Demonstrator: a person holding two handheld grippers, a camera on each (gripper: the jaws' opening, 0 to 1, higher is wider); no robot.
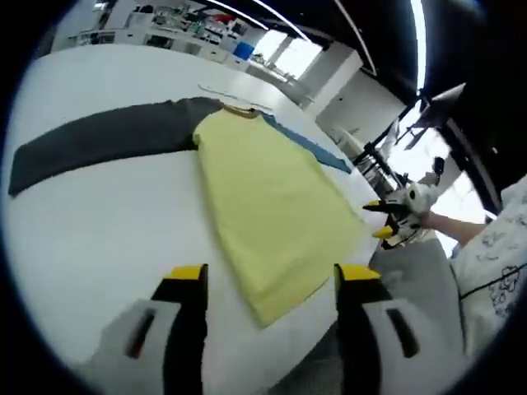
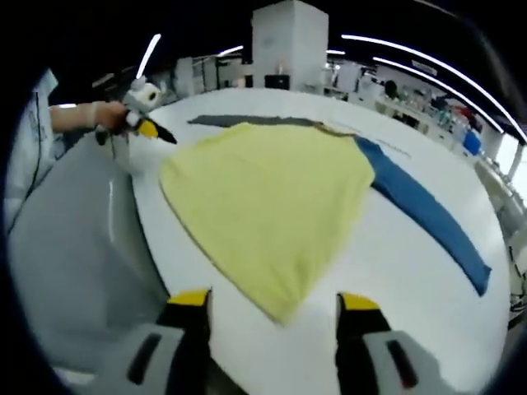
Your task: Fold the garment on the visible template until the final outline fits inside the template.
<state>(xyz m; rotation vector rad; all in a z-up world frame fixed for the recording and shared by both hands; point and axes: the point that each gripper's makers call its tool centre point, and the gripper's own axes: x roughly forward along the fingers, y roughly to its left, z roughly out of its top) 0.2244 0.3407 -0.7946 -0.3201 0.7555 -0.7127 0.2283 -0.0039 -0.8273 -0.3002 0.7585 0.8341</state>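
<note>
A long-sleeved shirt with a yellow body (image 1: 263, 197) lies flat on the white table (image 1: 99, 239). Its dark grey sleeve (image 1: 99, 136) stretches left and its blue sleeve (image 1: 309, 144) lies along the far side. My left gripper (image 1: 272, 276) is open, hovering with the hem corner between its yellow-tipped jaws. In the right gripper view the same yellow body (image 2: 272, 197) spreads ahead, with the blue sleeve (image 2: 428, 214) to the right. My right gripper (image 2: 274, 300) is open just short of the near hem corner. Each gripper also appears in the other's view: the right gripper (image 1: 387, 220) and the left gripper (image 2: 148, 123).
The table's rounded edge (image 2: 140, 222) drops to grey floor (image 2: 74, 247) beside the garment. A thin pale line (image 1: 239, 92) runs on the table beyond the collar. A person's hand (image 1: 445, 224) and patterned sleeve are at the right. Shelves and windows stand far behind.
</note>
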